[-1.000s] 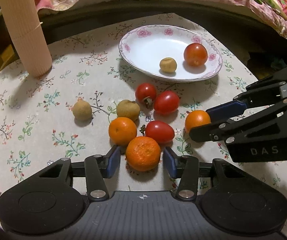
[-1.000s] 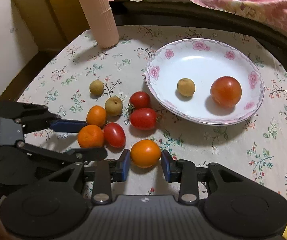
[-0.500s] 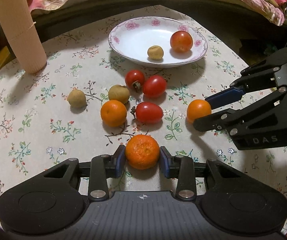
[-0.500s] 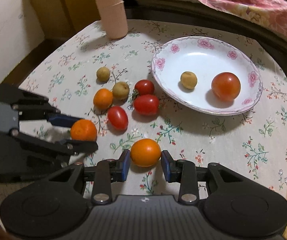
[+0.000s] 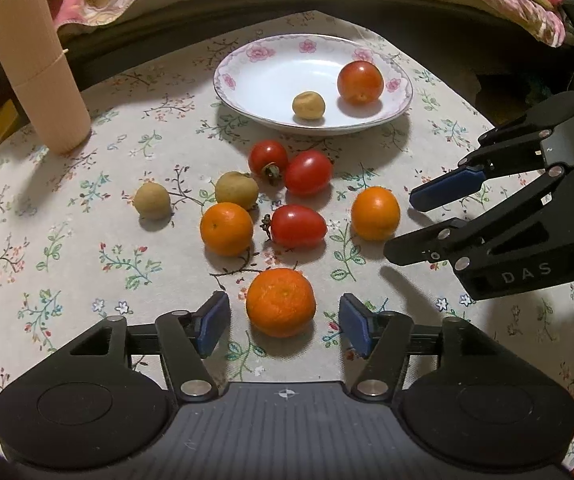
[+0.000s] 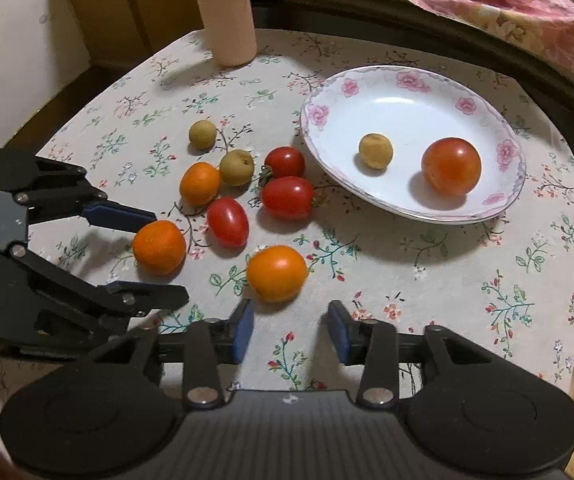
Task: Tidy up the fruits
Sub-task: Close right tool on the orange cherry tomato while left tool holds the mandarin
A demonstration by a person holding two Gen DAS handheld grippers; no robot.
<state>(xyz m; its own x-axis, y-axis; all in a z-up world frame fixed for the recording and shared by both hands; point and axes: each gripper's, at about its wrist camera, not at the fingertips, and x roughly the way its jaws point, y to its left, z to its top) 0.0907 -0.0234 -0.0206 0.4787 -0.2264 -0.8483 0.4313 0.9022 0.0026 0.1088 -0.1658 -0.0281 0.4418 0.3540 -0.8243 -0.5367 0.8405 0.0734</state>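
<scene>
On the flowered tablecloth point(image 5: 67, 264), the left gripper point(image 5: 283, 322) has its blue fingers spread wide on either side of a rough-skinned mandarin point(image 5: 280, 302), touching neither flank, and its camera alone shows the full height of the ribbed pink container point(image 5: 35, 84) at far left, which the right wrist view crops at the top. Toward the right, a smooth orange fruit point(image 6: 277, 273) lies just ahead of the right gripper point(image 6: 290, 330), whose fingers are likewise parted and clear of it. Farthest right, the rose-rimmed plate point(image 6: 503, 128) holds a longan point(image 6: 375, 151) and a large tomato point(image 6: 451, 166).
</scene>
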